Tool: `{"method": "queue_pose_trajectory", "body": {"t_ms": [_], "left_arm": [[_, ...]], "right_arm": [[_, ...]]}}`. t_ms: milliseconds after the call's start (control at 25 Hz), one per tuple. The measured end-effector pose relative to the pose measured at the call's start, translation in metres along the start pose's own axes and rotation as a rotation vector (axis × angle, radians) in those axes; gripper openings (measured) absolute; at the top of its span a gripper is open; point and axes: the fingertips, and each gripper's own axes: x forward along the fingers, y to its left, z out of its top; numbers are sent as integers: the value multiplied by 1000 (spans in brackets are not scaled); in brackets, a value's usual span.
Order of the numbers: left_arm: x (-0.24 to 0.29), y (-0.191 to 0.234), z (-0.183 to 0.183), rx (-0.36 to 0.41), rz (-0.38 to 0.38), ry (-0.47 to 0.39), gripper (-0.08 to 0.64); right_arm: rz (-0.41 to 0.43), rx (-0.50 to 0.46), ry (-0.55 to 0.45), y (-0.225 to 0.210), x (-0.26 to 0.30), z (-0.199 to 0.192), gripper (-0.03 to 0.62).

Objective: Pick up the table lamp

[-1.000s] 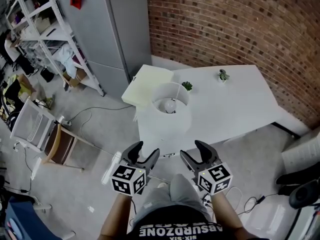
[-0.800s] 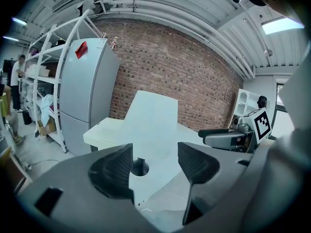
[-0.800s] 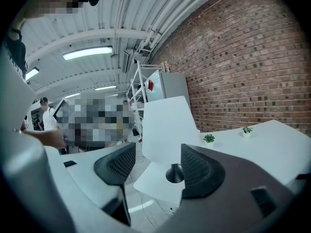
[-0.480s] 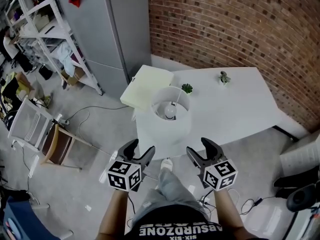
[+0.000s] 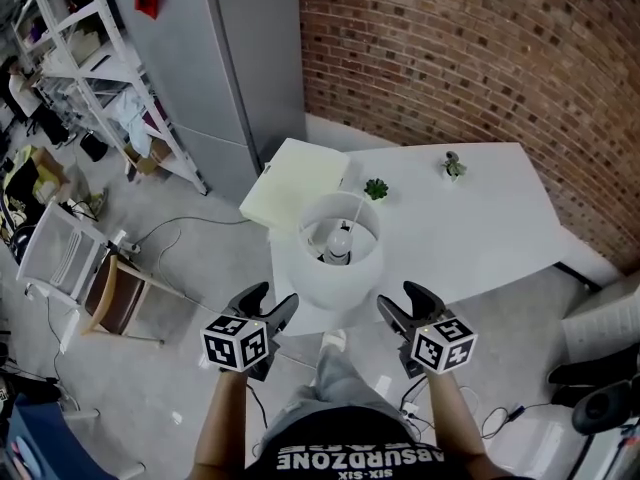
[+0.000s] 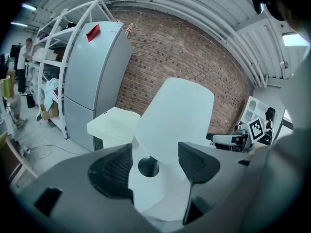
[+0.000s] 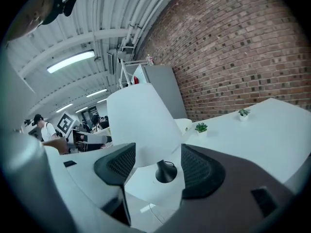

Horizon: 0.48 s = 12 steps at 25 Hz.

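Observation:
The table lamp (image 5: 338,260) has a white drum shade, a bare bulb inside and a black base (image 6: 148,167). It stands upright at the near edge of the white table (image 5: 480,228). My left gripper (image 5: 270,301) is just left of the shade and short of it. It is open, its jaws have been widening slightly, and nothing is between them. My right gripper (image 5: 402,301) is just right of the shade, also open and empty. Both gripper views look along the jaws at the lamp: left gripper (image 6: 154,152), right gripper (image 7: 158,152), base (image 7: 166,171). Neither gripper touches it.
Two small potted plants (image 5: 376,188) (image 5: 453,166) stand farther back on the table. A cream box (image 5: 295,180) abuts the table's far left corner. A grey fridge (image 5: 205,58), metal shelving (image 5: 85,48) and a folding chair (image 5: 95,273) are to the left, with a brick wall (image 5: 470,48) behind.
Both grippers have moved forward and down toward the table edge and now flank the lamp shade. The lamp has not moved.

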Motion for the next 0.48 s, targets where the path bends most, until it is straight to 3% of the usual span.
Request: {"method": "queue_pose_trajectory", "body": {"t_ms": [240, 480], "left_arm": [[19, 7, -9, -63, -71, 62, 278], [27, 12, -10, -142, -153, 53, 278]], "right_arm": [[69, 101, 44, -14, 19, -9, 268], [131, 196, 82, -18, 32, -20, 270]]}}
